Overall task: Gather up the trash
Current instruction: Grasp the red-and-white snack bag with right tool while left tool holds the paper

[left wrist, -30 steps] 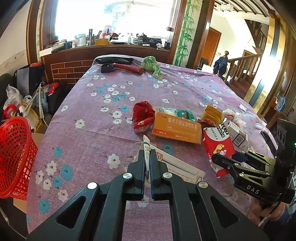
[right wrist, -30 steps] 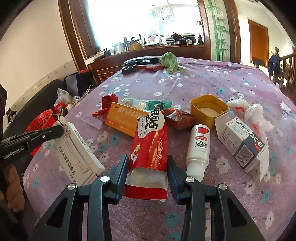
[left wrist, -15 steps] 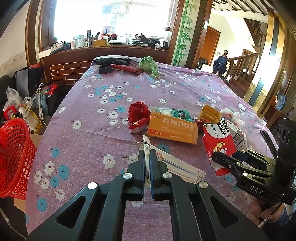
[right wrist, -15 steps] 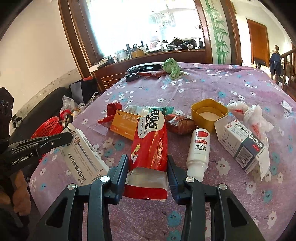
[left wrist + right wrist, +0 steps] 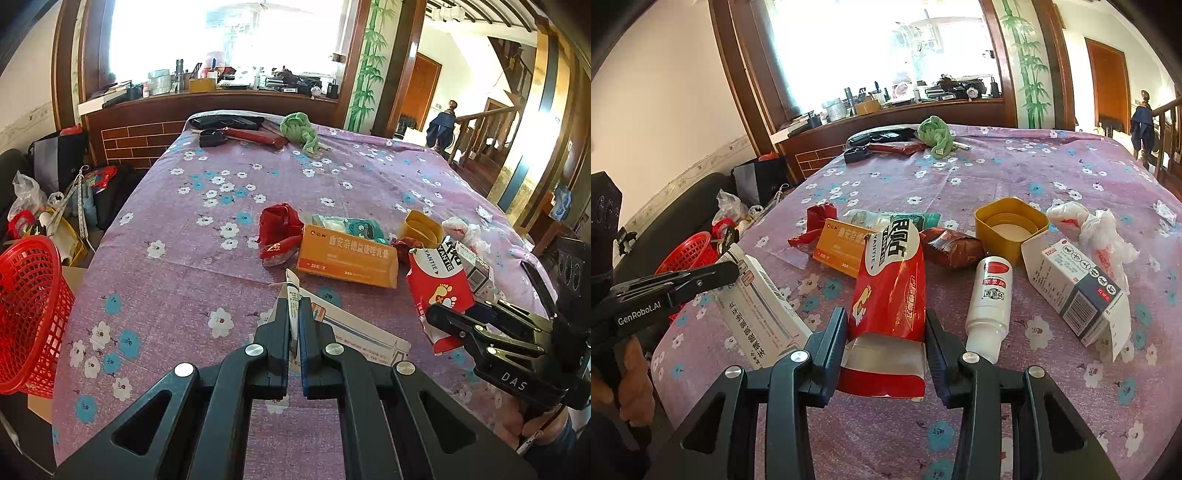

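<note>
My left gripper is shut on the flap of a flat white medicine box, which it holds just above the purple flowered cloth. The same white box shows at the left of the right wrist view, pinched by the left gripper. Both fingers of my right gripper press the sides of a red carton with an open white end. In the left wrist view the red carton stands tilted in the right gripper.
On the cloth lie an orange box, a red wrapper, a brown wrapper, a yellow lid, a white bottle, a grey-and-white carton and crumpled tissue. A red basket stands off the left edge.
</note>
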`<state>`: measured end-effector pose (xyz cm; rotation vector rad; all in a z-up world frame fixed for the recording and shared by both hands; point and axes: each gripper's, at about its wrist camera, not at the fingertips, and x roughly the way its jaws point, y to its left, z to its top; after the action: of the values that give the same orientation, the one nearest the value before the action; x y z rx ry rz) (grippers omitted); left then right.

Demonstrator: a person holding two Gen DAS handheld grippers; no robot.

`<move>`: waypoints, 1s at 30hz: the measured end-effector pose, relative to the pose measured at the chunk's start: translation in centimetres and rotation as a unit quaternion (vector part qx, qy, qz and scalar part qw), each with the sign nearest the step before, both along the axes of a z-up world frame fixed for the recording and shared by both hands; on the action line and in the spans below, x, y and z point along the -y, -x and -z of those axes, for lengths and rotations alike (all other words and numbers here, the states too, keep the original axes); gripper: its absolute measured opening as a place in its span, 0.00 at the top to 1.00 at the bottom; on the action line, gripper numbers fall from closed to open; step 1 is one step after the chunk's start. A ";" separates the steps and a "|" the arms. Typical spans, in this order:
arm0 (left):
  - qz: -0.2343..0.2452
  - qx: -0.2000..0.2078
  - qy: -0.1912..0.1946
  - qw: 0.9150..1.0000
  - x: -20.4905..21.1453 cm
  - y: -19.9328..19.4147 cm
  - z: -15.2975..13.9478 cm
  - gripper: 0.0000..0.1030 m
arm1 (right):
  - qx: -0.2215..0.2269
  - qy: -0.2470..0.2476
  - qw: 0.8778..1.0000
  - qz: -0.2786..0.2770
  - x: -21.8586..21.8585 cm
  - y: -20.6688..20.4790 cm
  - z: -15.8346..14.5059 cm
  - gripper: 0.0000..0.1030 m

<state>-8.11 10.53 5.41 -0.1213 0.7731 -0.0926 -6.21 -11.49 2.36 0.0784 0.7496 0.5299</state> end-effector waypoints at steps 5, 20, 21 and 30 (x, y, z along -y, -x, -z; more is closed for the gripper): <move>-0.001 0.000 0.000 1.000 -0.2 0.1 -0.1 0.96 | 0.000 0.000 1.000 0.001 0.0 0.0 0.0 0.57; -0.010 0.016 0.002 1.000 -1.2 1.0 -1.3 0.96 | -0.007 -0.003 1.000 0.015 0.4 0.0 -0.2 0.57; -0.011 0.018 0.003 1.000 -1.3 1.1 -1.5 0.96 | -0.010 -0.005 1.000 0.016 0.5 0.0 -0.2 0.57; -0.018 0.026 0.008 0.999 -2.1 1.9 -2.0 0.96 | -0.004 -0.005 1.000 0.016 0.0 0.7 -1.8 0.57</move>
<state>-10.06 12.64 7.37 -0.1476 0.7180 -0.0681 -6.87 -11.46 4.19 0.1022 0.7525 0.5036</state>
